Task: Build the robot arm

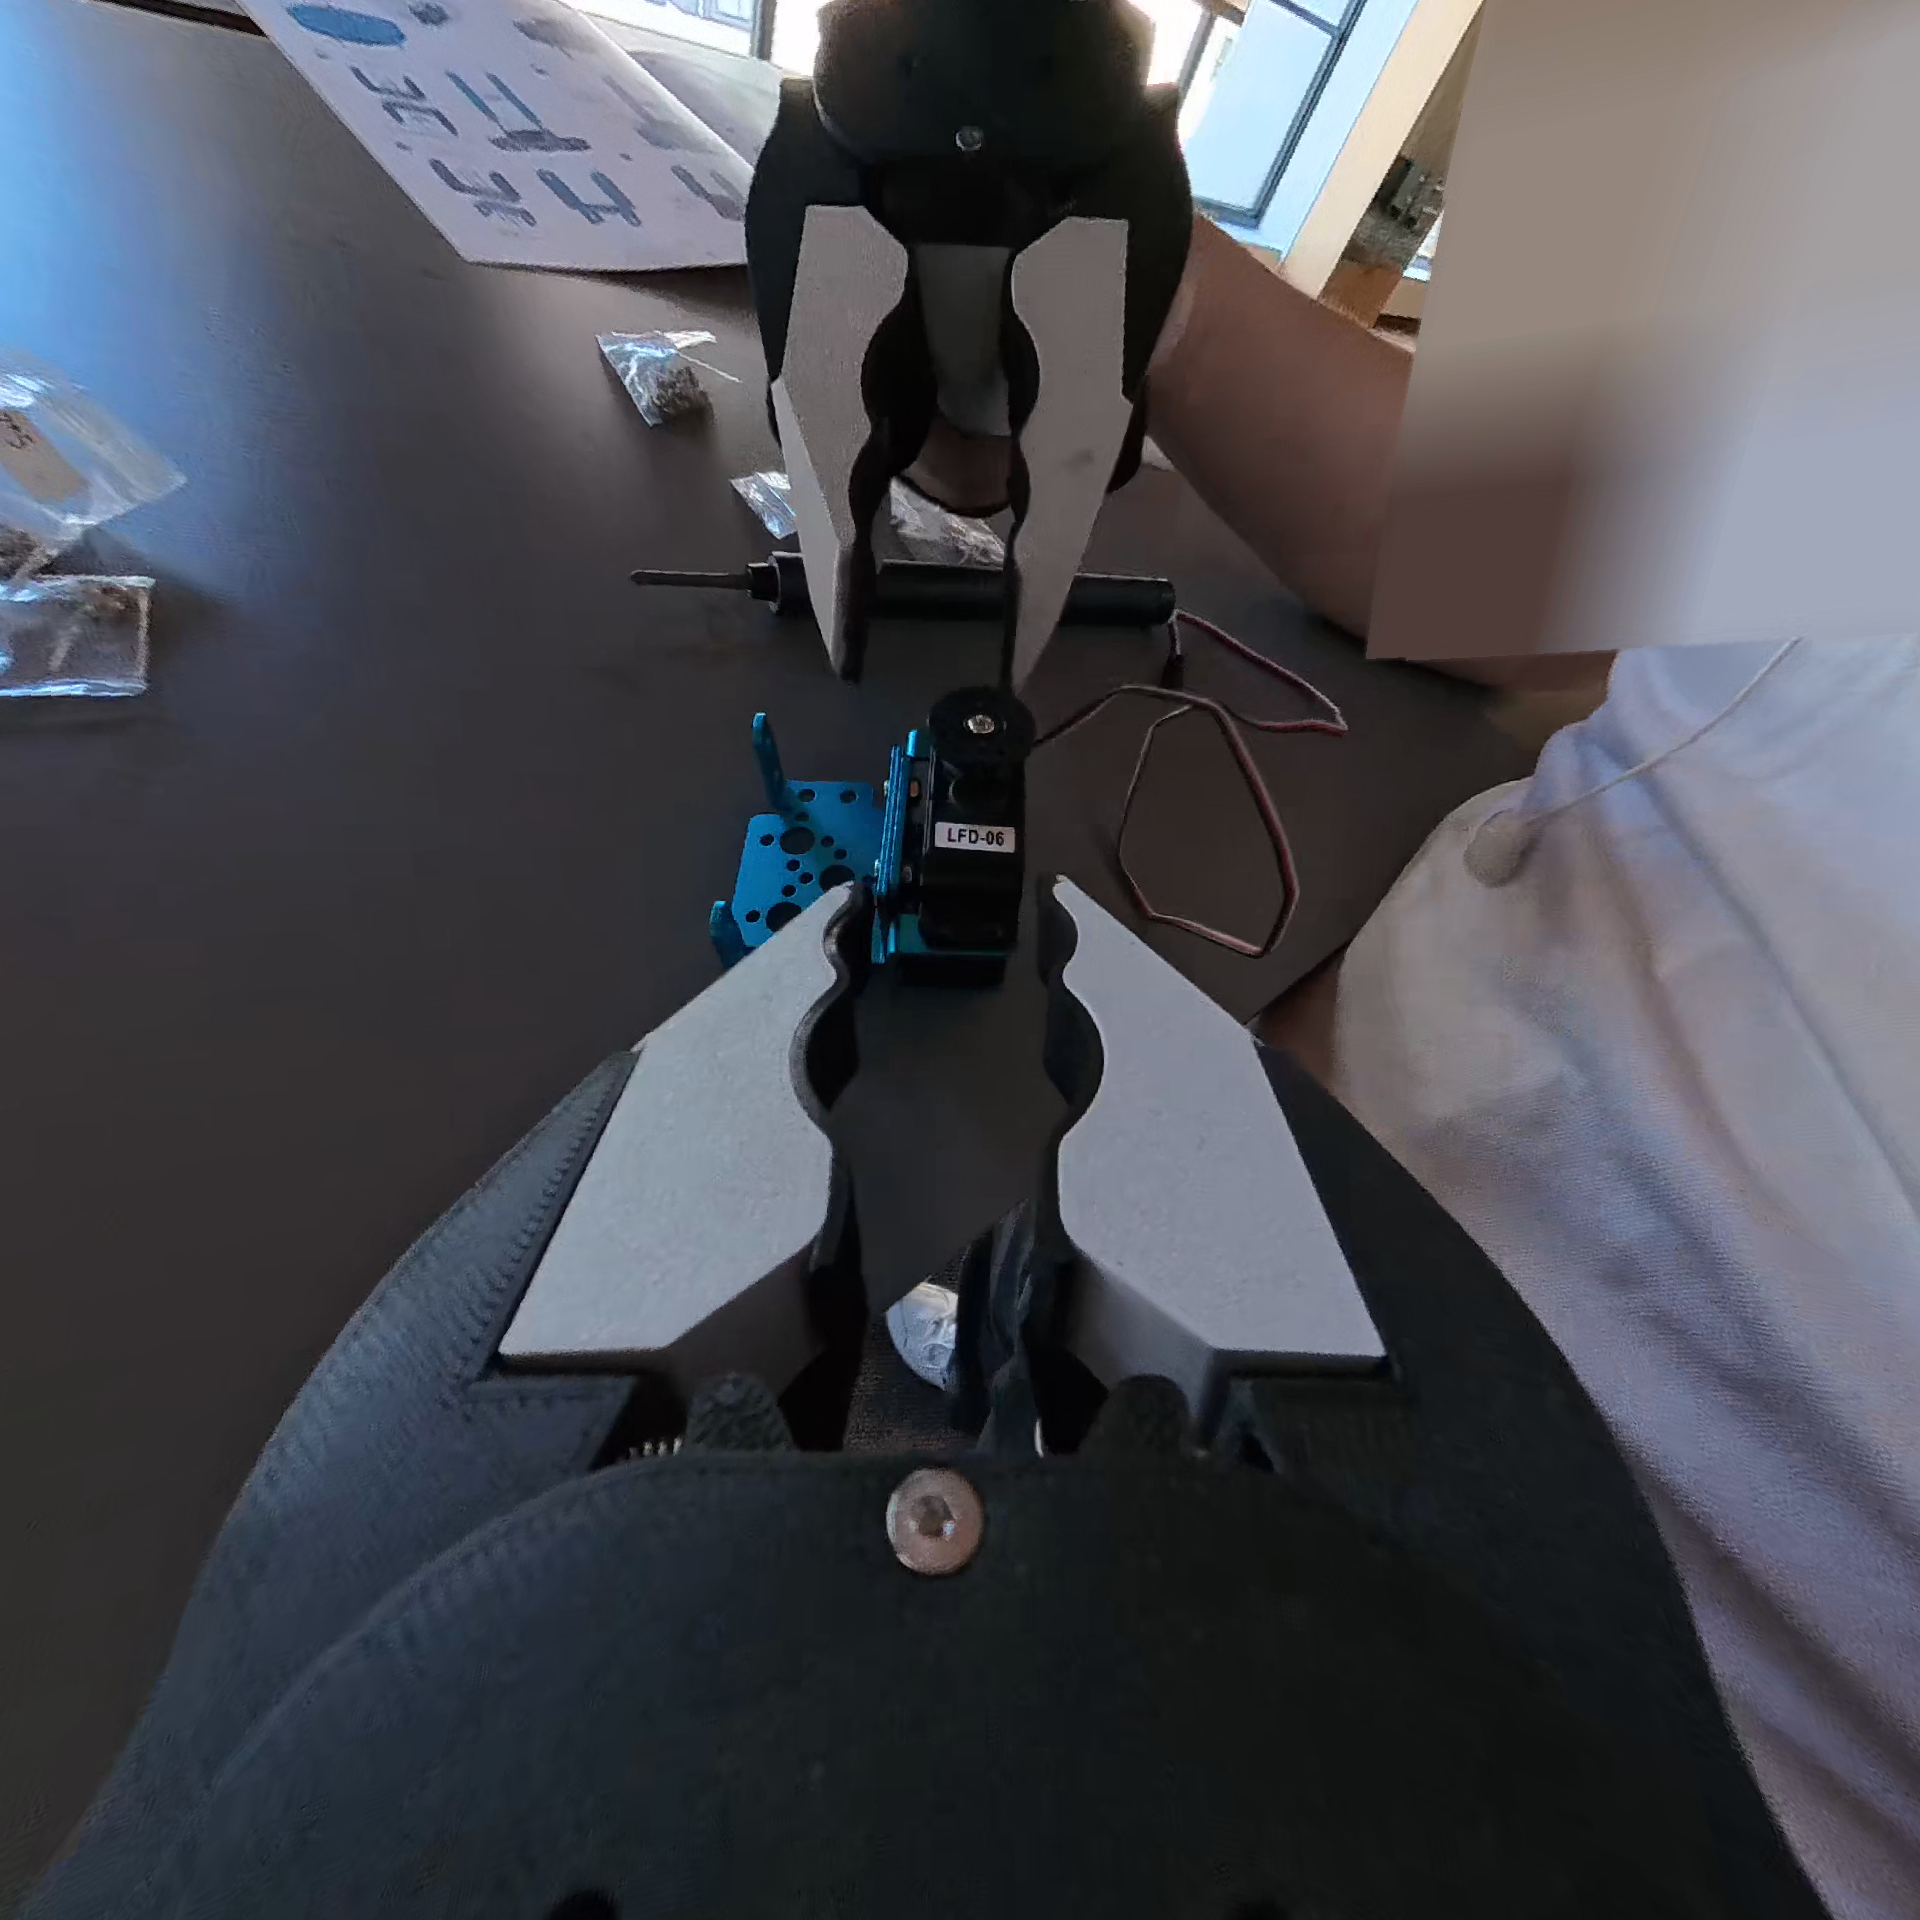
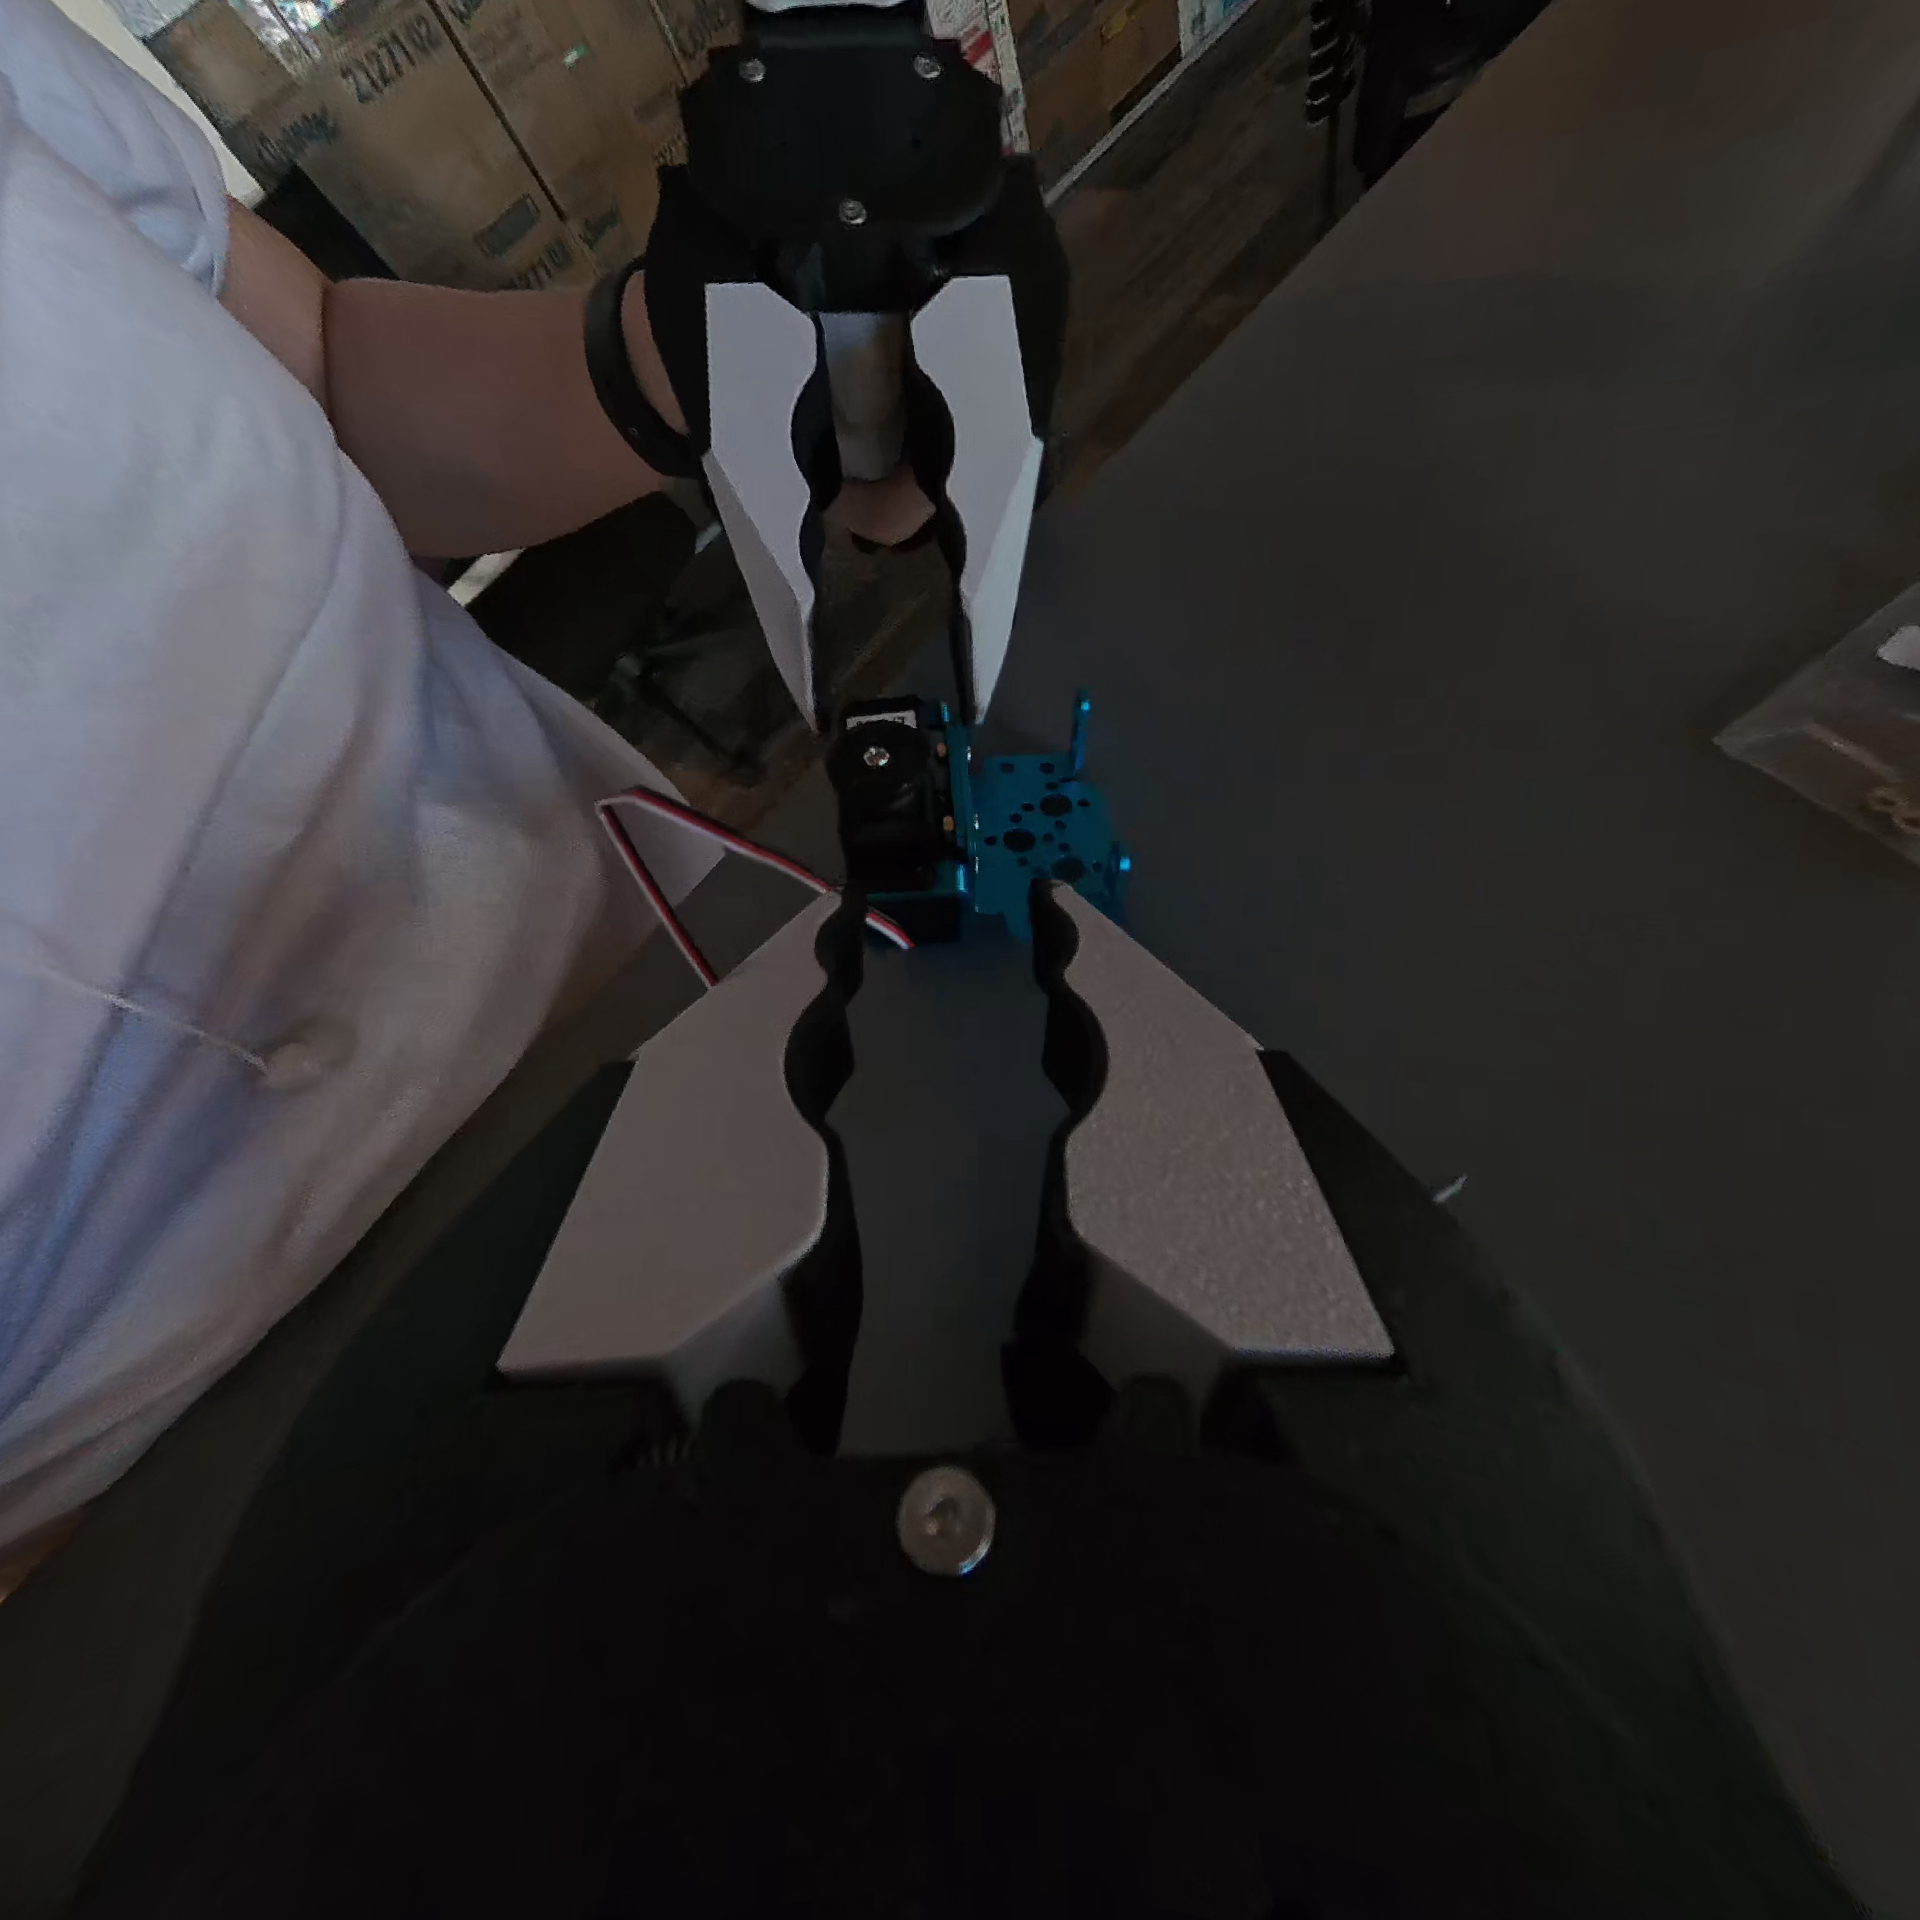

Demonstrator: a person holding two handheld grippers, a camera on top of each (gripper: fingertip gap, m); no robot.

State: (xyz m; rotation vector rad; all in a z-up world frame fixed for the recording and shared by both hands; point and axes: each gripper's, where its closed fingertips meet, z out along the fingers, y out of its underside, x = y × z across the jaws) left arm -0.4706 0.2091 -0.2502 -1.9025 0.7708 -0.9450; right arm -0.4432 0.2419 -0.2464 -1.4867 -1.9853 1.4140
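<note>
A black servo (image 1: 971, 831) fixed to a blue perforated metal bracket (image 1: 795, 852) stands on the dark table (image 1: 364, 727). My left gripper (image 1: 954, 899) is open, its jaws on either side of the servo's near end; one finger touches the bracket, the other stands just off the servo. My right gripper (image 1: 935, 670) faces it from the far side, open, its tips just beyond the servo's horn. In the right wrist view the right gripper (image 2: 943, 904) straddles the near end of the servo (image 2: 888, 810) and bracket (image 2: 1044, 816), with the left gripper (image 2: 897, 712) opposite.
The servo's red, white and black wire (image 1: 1205, 810) loops toward the person's white shirt (image 1: 1662, 1039). A black driver tool (image 1: 1122, 601) lies behind the servo. Small plastic bags of parts (image 1: 660, 369) (image 1: 62, 468), a printed sheet (image 1: 520, 135) and a cardboard box (image 1: 1278, 436) lie farther off. My hands' fingertips stand some 5 centimetres from each other.
</note>
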